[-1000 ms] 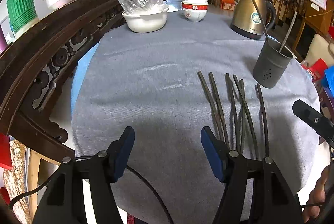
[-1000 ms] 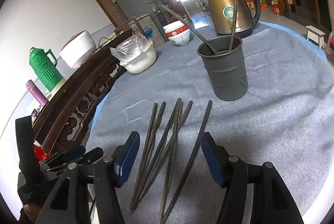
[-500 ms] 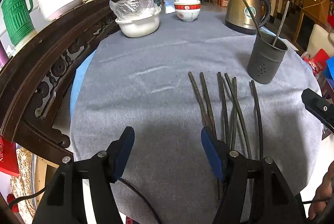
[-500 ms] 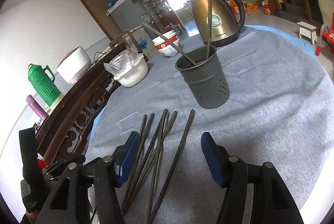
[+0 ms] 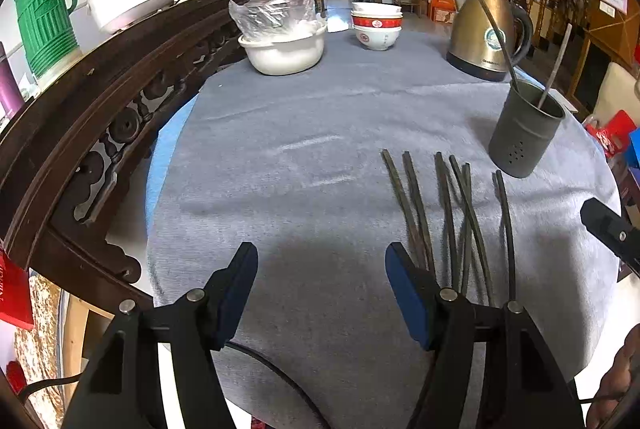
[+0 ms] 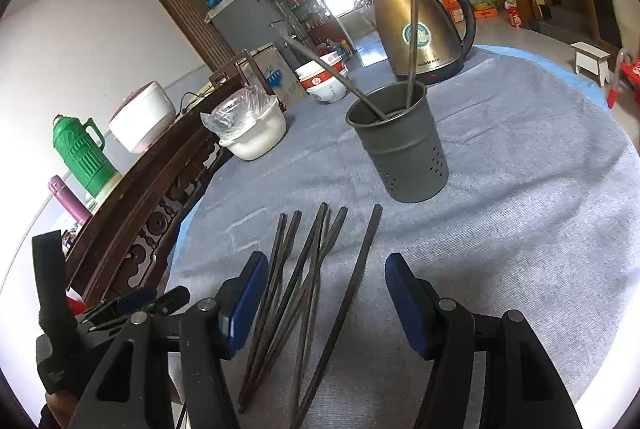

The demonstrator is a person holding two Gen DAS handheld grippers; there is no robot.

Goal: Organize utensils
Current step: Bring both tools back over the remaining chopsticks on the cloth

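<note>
Right now both grippers hover low over the near edge of a round table (image 5: 280, 133) covered with a grey cloth, and neither grasps anything. The left gripper (image 5: 320, 281) has its blue-padded jaws spread wide over bare cloth, with the loose chopsticks (image 5: 448, 213) lying just to its right; its right finger overlaps the near ends of two of them in the left wrist view, though whether it touches them I cannot tell. The right gripper (image 6: 326, 293) is likewise released, its jaws apart above the near ends of the chopsticks (image 6: 316, 269), which lie fanned and partly crossed on the cloth, one lying a little apart on the right. Just beyond their far tips stands the dark perforated utensil holder (image 6: 400, 153), upright, with two chopsticks already leaning inside it. Farther back sit a brass-coloured electric kettle (image 6: 420, 29), a stack of red-and-white bowls (image 5: 376, 27) and a white basin with a plastic bag in it (image 5: 284, 45). A dark carved wooden rail (image 5: 100, 101) curves along the table's left side.
</note>
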